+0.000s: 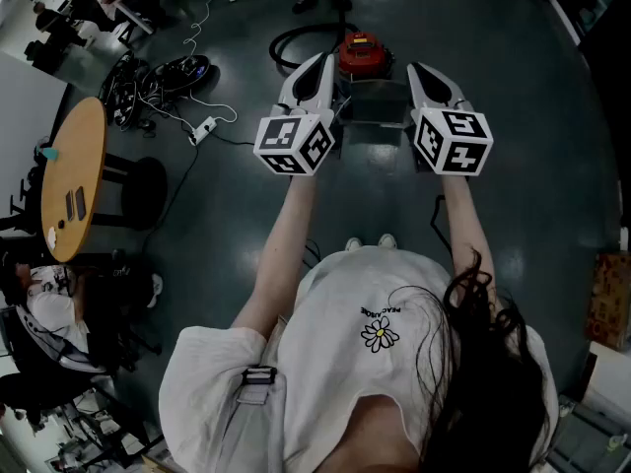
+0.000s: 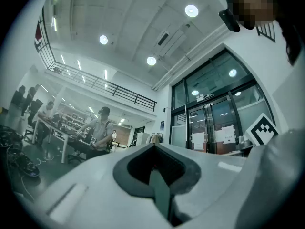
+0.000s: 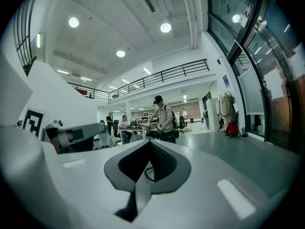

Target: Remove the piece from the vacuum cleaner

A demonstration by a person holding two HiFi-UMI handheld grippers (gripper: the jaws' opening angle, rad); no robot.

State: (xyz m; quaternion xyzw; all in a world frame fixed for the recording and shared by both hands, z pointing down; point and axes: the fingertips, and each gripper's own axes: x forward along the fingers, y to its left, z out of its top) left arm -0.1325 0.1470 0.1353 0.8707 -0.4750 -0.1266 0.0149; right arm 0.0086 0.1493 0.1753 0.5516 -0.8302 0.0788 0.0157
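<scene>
The red vacuum cleaner (image 1: 363, 55) stands on the dark floor ahead of me, its black hose (image 1: 294, 39) curling off to the left. A grey rectangular part (image 1: 375, 106) sits right in front of it. My left gripper (image 1: 317, 67) and right gripper (image 1: 426, 73) are held out side by side above the floor, one on each side of that grey part, touching nothing. Both gripper views point out across the room, not at the vacuum. The left gripper (image 2: 155, 149) and the right gripper (image 3: 148, 146) each show their jaws pressed together with nothing between them.
A round wooden table (image 1: 74, 180) and a black stool (image 1: 148, 190) stand at the left. A white power strip (image 1: 203, 128) and tangled cables (image 1: 148, 77) lie on the floor left of the vacuum. People stand and sit at desks (image 3: 162, 120) across the room. Glass doors (image 2: 214, 123) are nearby.
</scene>
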